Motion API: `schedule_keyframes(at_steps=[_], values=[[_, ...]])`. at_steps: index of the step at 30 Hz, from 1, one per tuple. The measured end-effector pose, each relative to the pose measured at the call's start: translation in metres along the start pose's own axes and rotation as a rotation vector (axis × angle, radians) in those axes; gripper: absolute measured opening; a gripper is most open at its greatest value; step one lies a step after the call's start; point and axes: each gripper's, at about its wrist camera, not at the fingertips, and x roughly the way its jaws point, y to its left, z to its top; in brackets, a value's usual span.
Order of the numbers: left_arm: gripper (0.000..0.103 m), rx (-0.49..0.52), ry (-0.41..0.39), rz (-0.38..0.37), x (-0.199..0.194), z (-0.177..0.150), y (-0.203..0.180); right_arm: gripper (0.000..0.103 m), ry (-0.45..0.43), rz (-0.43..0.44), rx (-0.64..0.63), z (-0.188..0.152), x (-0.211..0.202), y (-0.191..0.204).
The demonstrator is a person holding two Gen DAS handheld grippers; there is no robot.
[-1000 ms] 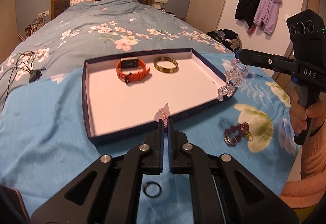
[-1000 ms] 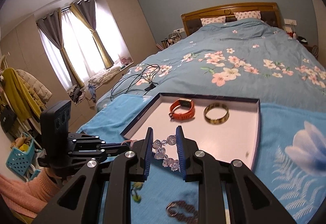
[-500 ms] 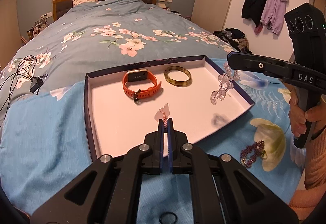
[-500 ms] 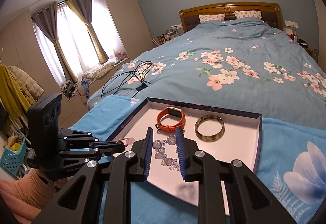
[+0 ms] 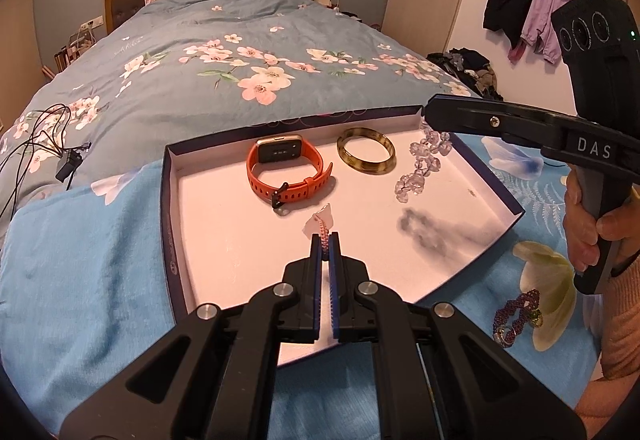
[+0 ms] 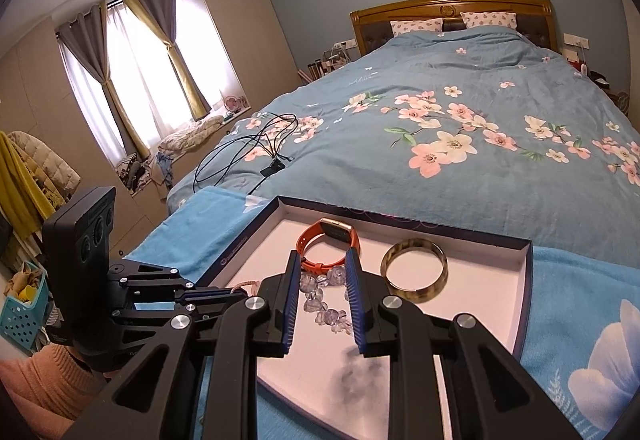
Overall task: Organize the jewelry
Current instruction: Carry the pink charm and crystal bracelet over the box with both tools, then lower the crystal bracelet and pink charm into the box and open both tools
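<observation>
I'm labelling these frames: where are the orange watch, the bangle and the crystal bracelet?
orange watch (image 5: 280,149): left wrist view, its face.
bangle (image 5: 352,161): left wrist view, near-left rim.
crystal bracelet (image 5: 412,185): left wrist view, lowest hanging beads.

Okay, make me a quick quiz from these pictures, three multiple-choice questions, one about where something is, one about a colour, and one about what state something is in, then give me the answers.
1. Where does the purple beaded bracelet lie?
A. Inside the tray
B. On the blue blanket, outside the tray's near right corner
C. On a pillow

2. What colour is the strap of the watch in the tray?
A. Orange
B. Green
C. White

3. What is the right hand-held gripper doing?
A. Hanging empty and wide open
B. Resting flat on the blanket
C. Holding a clear bead bracelet that dangles over the tray

Answers:
1. B, since the left wrist view shows it on the blanket beyond the tray's rim.
2. A, as the strap is orange in both views, beside the brown bangle.
3. C, because the beads sit between its fingers, hanging above their shadow on the tray floor.
</observation>
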Motion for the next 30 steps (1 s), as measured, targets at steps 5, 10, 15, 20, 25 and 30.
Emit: schedule_keyframes(at_steps=[5,10,15,20,25,30], values=[[0.004,-0.001,0.015,0.007,0.008,0.004,0.003,0.021,0.007,-0.001,-0.002,0.004,0.009,-0.003],[0.004,0.002,0.031,0.021,0.018,0.008,0.006,0.021,0.021,-0.002,-0.010,0.007,0.020,-0.004],[0.004,-0.002,0.042,0.022,0.024,0.011,0.008,0.021,0.045,-0.017,-0.031,0.005,0.025,-0.010],[0.004,-0.002,0.060,0.024,0.031,0.009,0.011,0.021,0.085,-0.042,-0.031,-0.002,0.027,-0.022],[0.004,-0.002,0.080,0.019,0.038,0.011,0.014,0.021,0.119,-0.065,-0.039,-0.010,0.029,-0.032],[0.004,-0.005,0.099,0.020,0.046,0.013,0.016,0.021,0.147,-0.079,-0.041,-0.017,0.037,-0.038]])
